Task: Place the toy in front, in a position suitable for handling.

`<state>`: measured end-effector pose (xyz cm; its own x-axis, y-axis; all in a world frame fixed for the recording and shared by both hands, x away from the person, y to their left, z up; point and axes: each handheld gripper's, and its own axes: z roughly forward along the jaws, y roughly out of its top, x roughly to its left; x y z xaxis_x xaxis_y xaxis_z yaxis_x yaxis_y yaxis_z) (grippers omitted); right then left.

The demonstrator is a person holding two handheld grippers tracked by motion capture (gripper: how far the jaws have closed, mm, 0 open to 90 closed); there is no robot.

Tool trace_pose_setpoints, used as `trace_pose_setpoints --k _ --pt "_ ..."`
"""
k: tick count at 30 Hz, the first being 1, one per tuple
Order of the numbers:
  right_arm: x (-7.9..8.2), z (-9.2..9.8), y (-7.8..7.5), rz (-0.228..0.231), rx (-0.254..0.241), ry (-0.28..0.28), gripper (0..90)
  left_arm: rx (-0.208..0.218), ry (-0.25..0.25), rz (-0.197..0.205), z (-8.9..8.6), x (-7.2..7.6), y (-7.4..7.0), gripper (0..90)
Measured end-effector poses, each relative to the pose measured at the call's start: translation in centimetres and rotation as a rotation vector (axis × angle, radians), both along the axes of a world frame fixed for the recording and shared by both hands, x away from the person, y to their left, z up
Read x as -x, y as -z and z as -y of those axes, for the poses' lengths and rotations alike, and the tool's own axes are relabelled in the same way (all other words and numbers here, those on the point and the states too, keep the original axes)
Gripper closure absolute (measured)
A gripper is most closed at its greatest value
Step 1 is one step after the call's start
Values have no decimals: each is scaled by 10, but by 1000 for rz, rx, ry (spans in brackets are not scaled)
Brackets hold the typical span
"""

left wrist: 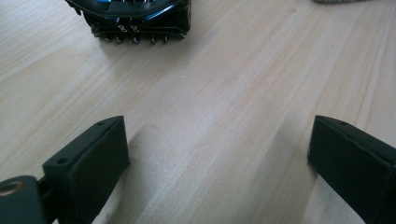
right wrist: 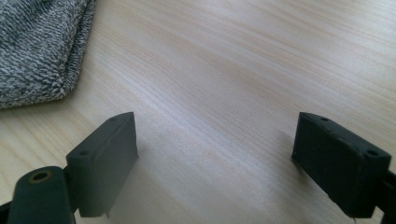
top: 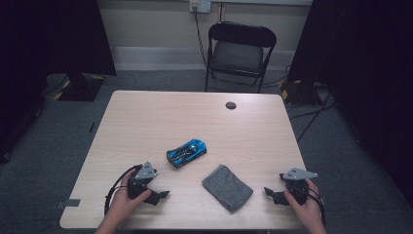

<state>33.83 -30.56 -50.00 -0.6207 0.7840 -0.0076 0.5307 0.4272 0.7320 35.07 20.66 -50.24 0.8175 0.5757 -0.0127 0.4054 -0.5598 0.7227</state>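
High view: on the table, nothing has yet been handled. The grey cloth lies at centre, the blue toy car at its eleven o'clock. Left gripper and right gripper are held wide open, empty.

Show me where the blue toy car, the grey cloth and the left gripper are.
blue toy car [top: 187, 152], high view, on its roof.
grey cloth [top: 227, 187], high view, middle of the folded cloth.
left gripper [left wrist: 219, 156], left gripper view, midway between its open jaws.
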Motion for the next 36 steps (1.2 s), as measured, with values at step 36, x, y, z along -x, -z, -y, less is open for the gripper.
trace_pose_setpoints --k 36 --pt "-2 1 0 -1 -7 -20 129 77 -62 12 2 -20 -34 159"
